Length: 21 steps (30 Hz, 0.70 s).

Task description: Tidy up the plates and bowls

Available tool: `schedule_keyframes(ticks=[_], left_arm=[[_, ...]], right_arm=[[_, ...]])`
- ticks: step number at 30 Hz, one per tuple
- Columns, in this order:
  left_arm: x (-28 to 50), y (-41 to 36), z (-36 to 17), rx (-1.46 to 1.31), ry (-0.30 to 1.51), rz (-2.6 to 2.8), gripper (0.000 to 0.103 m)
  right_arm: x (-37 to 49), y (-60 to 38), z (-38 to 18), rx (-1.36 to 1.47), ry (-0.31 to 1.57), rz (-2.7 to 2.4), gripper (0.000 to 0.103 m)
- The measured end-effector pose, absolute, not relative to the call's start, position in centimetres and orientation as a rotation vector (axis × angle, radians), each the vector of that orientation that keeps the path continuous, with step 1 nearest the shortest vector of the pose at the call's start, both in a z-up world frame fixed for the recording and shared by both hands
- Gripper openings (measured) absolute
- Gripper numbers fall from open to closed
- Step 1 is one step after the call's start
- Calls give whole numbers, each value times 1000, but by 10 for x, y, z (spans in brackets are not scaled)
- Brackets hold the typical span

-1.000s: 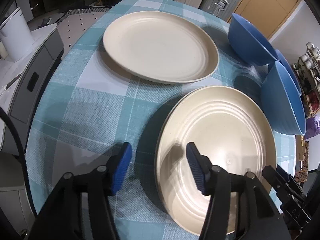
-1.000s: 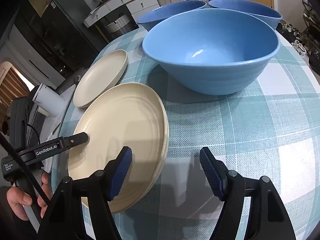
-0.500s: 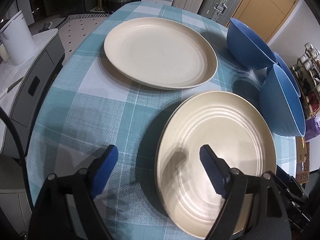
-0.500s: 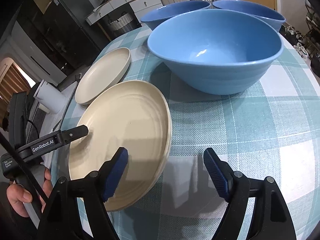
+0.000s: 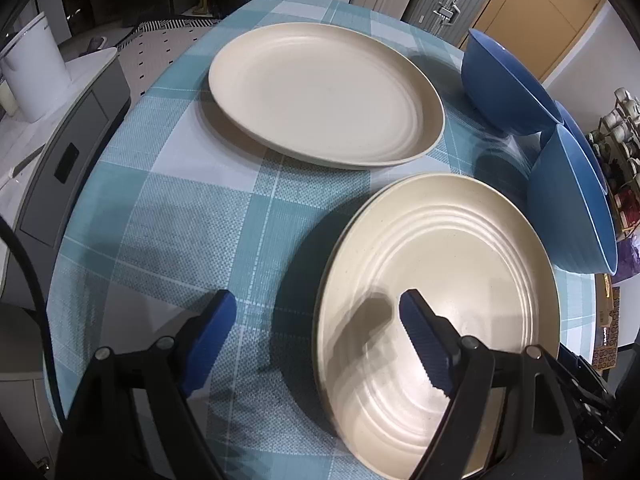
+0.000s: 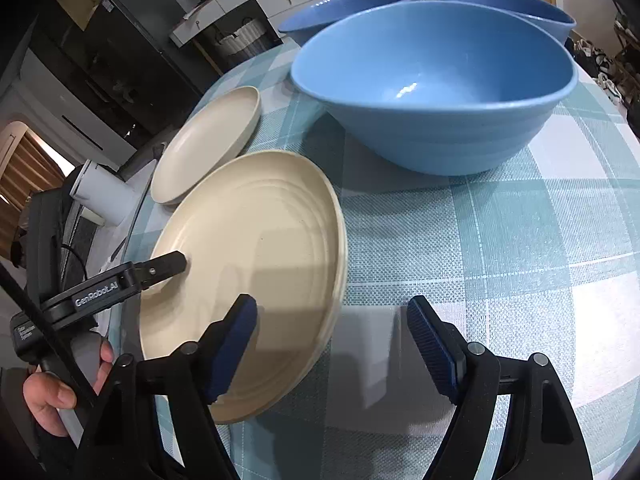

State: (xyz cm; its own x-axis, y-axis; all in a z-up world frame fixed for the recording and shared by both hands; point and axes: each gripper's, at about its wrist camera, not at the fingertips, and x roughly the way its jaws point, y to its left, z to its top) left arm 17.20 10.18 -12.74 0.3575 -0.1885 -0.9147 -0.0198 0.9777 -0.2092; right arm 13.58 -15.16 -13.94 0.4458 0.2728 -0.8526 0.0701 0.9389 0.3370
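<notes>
A near cream plate stack (image 5: pixel 448 264) lies on the checked tablecloth; it also shows in the right wrist view (image 6: pixel 256 264). A second cream plate (image 5: pixel 320 92) lies farther back, also seen from the right wrist (image 6: pixel 208 140). Three blue bowls stand at the right: the nearest (image 6: pixel 432 80), and two behind (image 6: pixel 352 4) (image 6: pixel 520 4). My left gripper (image 5: pixel 318 336) is open, its jaws straddling the near plate's left rim. My right gripper (image 6: pixel 332 344) is open, straddling that plate's right rim. Neither grips it.
The round table (image 5: pixel 168 216) drops off at the left, where a grey cabinet with a white container (image 5: pixel 32 76) stands. The left gripper's body and the hand holding it (image 6: pixel 52 392) show at the lower left of the right wrist view. Drawers and suitcases stand behind.
The left gripper has opened wider and drawn back slightly. The right gripper has pulled back a little; the near plate looks shifted slightly.
</notes>
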Motion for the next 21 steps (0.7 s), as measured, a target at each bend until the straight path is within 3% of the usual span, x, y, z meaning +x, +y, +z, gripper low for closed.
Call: schedule_keyframes(ticks=[8, 16, 18, 21], left_arm=[[172, 99, -128, -187, 1199, -116, 84], [169, 98, -126, -243, 1190, -173, 82], [168, 95, -126, -246, 1193, -194, 81], [165, 90, -124, -229, 1201, -208, 74]], right_arm=[[141, -147, -145, 334, 1103, 121, 69], [144, -146, -146, 306, 1114, 129, 47], [145, -143, -147, 315, 1119, 151, 36], [146, -139, -149, 332, 1129, 187, 30]])
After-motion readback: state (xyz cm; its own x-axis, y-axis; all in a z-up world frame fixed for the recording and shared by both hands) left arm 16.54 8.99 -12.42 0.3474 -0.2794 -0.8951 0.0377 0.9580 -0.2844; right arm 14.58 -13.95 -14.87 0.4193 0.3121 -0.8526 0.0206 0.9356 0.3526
